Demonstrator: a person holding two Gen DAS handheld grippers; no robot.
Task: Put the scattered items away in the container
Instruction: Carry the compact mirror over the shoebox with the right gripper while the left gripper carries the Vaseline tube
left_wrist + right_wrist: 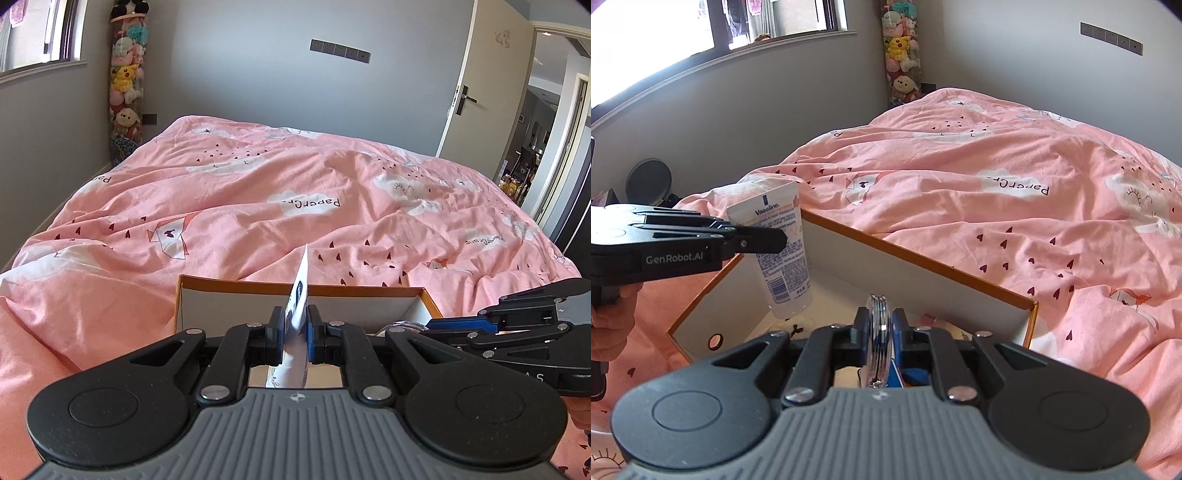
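Right wrist view: left gripper (775, 240) pinches tube (783, 251), right gripper (881, 325) clamps compact (879, 332), both above box (923, 269), seemingly for dropping in.

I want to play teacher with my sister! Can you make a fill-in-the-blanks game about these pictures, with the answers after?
1. The left gripper is shut on a white plastic tube printed with the brand name ____.
2. The right gripper pinches a round, shiny ____-coloured compact on its edge.
3. Both grippers hover over a white cardboard box with an ____ rim.
4. The box sits on a bed quilt coloured ____.

Answers: Vaseline; silver; orange; pink
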